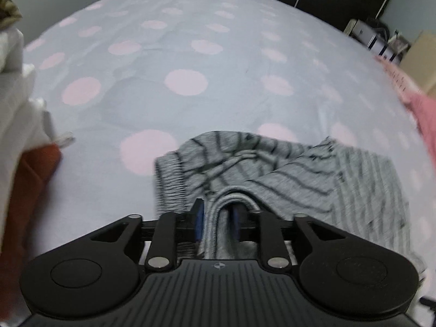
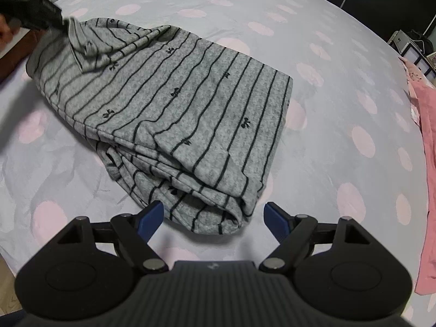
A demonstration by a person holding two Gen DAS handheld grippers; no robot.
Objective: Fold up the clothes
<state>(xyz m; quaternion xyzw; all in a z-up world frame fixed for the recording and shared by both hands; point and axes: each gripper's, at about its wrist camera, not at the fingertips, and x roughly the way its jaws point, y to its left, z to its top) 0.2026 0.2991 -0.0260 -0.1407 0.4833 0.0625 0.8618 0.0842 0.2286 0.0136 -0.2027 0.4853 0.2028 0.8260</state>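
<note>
Grey with thin dark stripes and small black bows, the top lies folded in layers on the bed, whose pale lilac sheet carries pink dots. Every place below is given from this top.

At its far left corner the left gripper has a fold of the grey cloth between its blue pads. That fold rises in a narrow arch between them; the jaws stand a little apart, and whether the pads press on the cloth I cannot tell. From the right wrist view the left gripper shows as a dark blur at that corner, with the cloth drawn up into a peak towards it.

Just before the near edge of the top, where the layers bunch into a rounded roll, hangs the right gripper. Its jaws are wide apart, one blue pad on either side of the roll, neither touching it.

Well to the right of the top a pink garment lies along the bed's edge. To its left, in the left wrist view, sit blurred white and rust-coloured clothes.
</note>
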